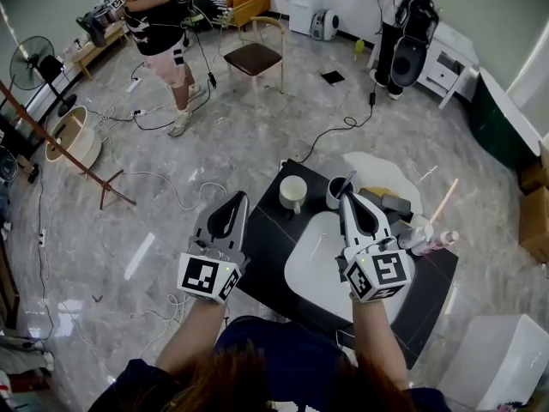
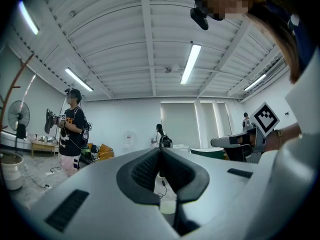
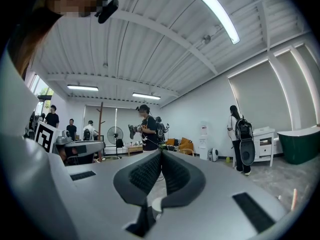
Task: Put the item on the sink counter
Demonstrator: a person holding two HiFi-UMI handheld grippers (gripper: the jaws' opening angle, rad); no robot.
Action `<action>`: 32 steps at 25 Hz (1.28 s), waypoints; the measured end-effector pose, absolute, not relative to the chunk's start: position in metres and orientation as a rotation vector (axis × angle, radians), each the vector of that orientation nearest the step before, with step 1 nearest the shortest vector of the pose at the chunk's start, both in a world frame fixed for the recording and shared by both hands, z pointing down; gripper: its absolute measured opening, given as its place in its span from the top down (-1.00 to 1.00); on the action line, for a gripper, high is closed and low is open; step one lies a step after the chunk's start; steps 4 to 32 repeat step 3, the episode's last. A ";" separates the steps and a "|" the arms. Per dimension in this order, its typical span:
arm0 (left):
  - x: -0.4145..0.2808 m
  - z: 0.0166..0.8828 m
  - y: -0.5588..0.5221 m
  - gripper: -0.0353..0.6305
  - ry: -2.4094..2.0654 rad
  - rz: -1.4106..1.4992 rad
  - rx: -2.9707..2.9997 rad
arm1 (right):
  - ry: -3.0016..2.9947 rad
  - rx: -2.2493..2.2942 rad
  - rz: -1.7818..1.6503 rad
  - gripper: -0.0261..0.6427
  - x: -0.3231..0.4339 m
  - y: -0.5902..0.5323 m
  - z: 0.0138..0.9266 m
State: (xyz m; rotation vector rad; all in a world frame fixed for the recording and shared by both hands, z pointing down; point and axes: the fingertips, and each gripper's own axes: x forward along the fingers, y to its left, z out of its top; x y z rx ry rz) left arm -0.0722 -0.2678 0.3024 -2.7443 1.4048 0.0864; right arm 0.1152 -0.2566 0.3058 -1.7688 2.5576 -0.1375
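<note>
Black table (image 1: 268,260) with a white basin (image 1: 319,269) set into it lies below us on a grey marble floor (image 1: 214,144). We hold the left hand-held gripper (image 1: 241,196) over the floor just beside the table's left edge, its jaws pressed together on nothing. The right hand-held gripper (image 1: 344,199) hangs above the table, also closed and empty. Each bears a cube printed with black-and-white square markers. A white cup (image 1: 292,192) and a dark mug (image 1: 334,193) stand side by side at the table's far end; we cannot tell which is the task's item.
</note>
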 end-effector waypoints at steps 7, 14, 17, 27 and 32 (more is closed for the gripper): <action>-0.072 0.305 -0.266 0.82 1.404 0.090 -2.745 | 2.555 -1.775 -0.140 0.88 0.117 -0.255 0.309; -0.072 0.305 -0.266 0.82 1.404 0.090 -2.745 | 2.555 -1.775 -0.140 0.88 0.117 -0.255 0.309; -0.072 0.305 -0.266 0.82 1.404 0.090 -2.745 | 2.555 -1.775 -0.140 0.88 0.117 -0.255 0.309; -0.072 0.305 -0.266 0.82 1.404 0.090 -2.745 | 2.555 -1.775 -0.140 0.88 0.117 -0.255 0.309; -0.072 0.305 -0.266 0.82 1.404 0.090 -2.745 | 2.555 -1.775 -0.140 0.88 0.117 -0.255 0.309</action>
